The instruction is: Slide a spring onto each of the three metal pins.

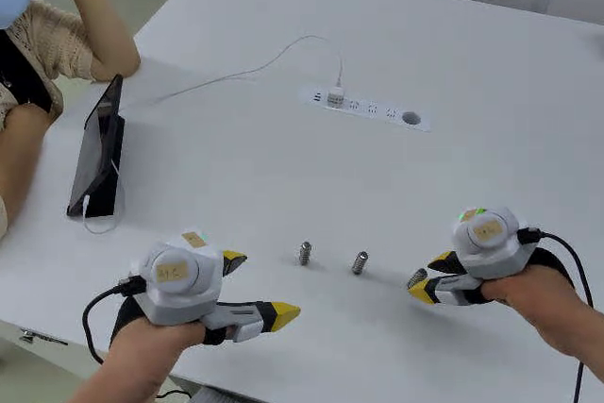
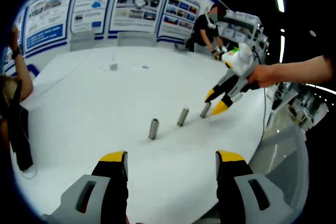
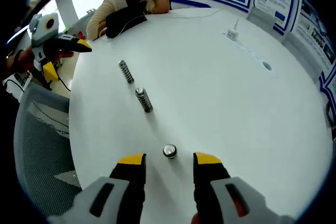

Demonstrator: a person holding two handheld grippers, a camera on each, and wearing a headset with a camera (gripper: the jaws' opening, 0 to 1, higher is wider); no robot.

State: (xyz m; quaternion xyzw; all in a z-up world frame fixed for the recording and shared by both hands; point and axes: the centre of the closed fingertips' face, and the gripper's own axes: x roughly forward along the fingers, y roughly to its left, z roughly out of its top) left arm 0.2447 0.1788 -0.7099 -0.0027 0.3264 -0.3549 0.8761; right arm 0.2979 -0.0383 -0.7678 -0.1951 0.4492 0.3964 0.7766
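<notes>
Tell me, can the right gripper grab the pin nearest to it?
Probably yes. The right gripper is open, the pin stands just in front of its gap, and nothing blocks it.

Three short metal pins, upright, in a row on the white table (image 1: 283, 139) | left pin (image 1: 305, 253): grey spring (image 3: 125, 71) coiled round it | middle pin (image 1: 360, 262): same | right pin (image 1: 416, 278): shiny round top, spring unclear

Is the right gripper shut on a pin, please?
No: the right gripper is open, with gaps showing either side of the pin between its tips.
</notes>
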